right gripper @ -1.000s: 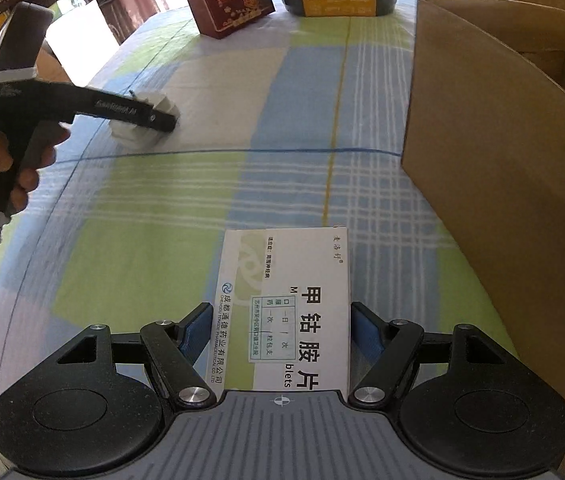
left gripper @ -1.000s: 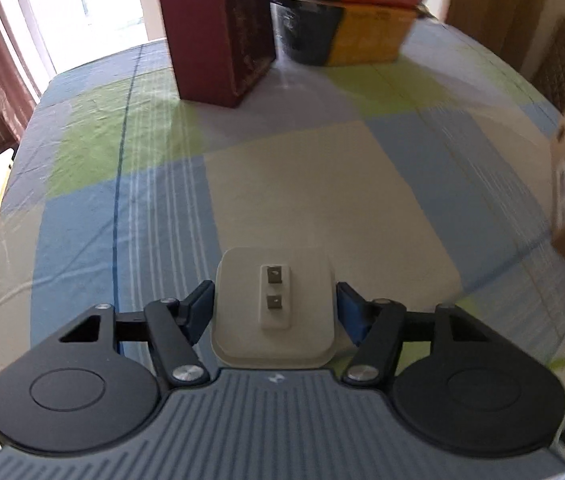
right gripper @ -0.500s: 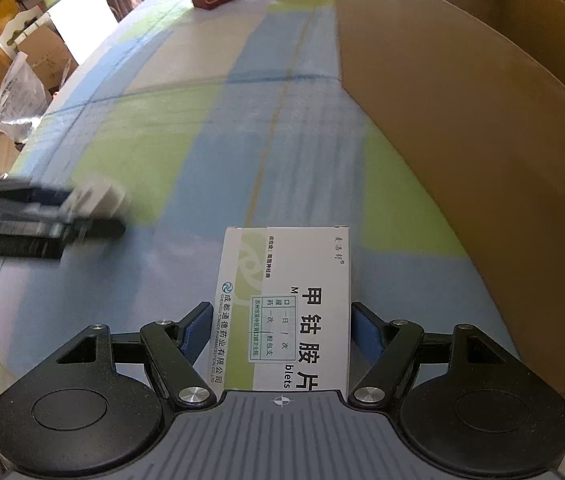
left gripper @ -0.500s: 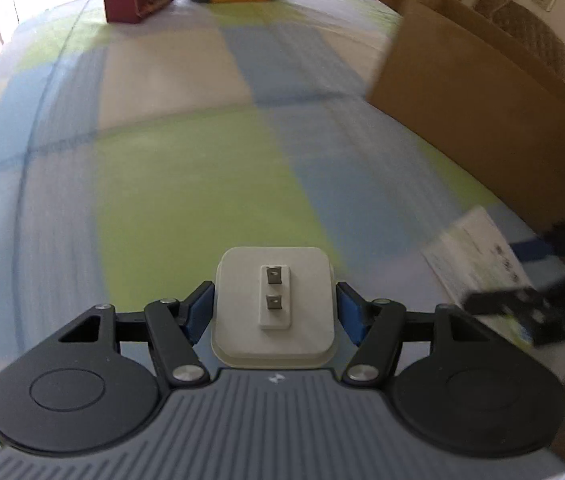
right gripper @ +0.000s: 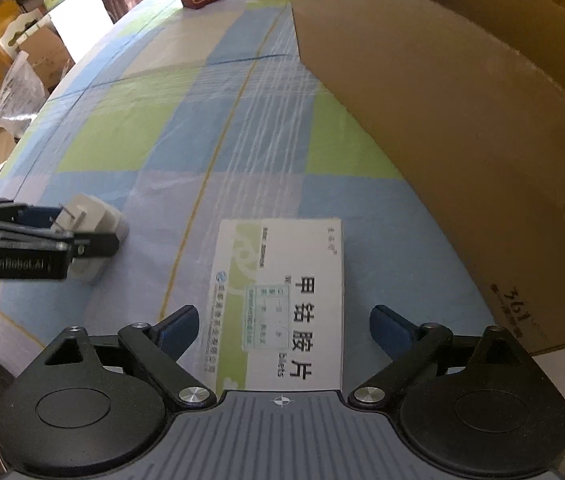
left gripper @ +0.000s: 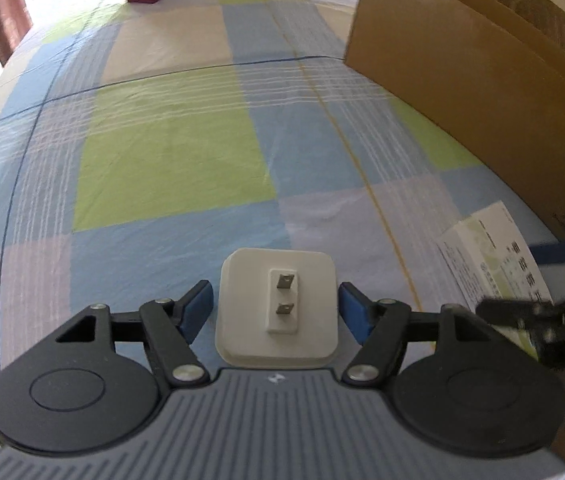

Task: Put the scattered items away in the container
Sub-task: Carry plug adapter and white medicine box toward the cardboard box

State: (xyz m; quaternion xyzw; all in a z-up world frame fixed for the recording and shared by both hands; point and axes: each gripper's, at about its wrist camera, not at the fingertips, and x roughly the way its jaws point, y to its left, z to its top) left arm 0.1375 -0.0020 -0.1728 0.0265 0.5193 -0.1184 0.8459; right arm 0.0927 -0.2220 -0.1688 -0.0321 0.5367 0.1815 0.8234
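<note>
Left wrist view: the left gripper [left gripper: 276,306] has its fingers spread just wider than the white plug adapter [left gripper: 277,307] lying prongs-up between them, clear gaps on both sides, so nothing is pinched; the cardboard box [left gripper: 462,60] stands far right on the checked bedsheet [left gripper: 170,160]. Right wrist view: the right gripper [right gripper: 284,326] also has its fingers wide, straddling the medicine box [right gripper: 282,300] flat on the sheet. The carton's wall rises close on the right, so both items sit outside it, near.
</note>
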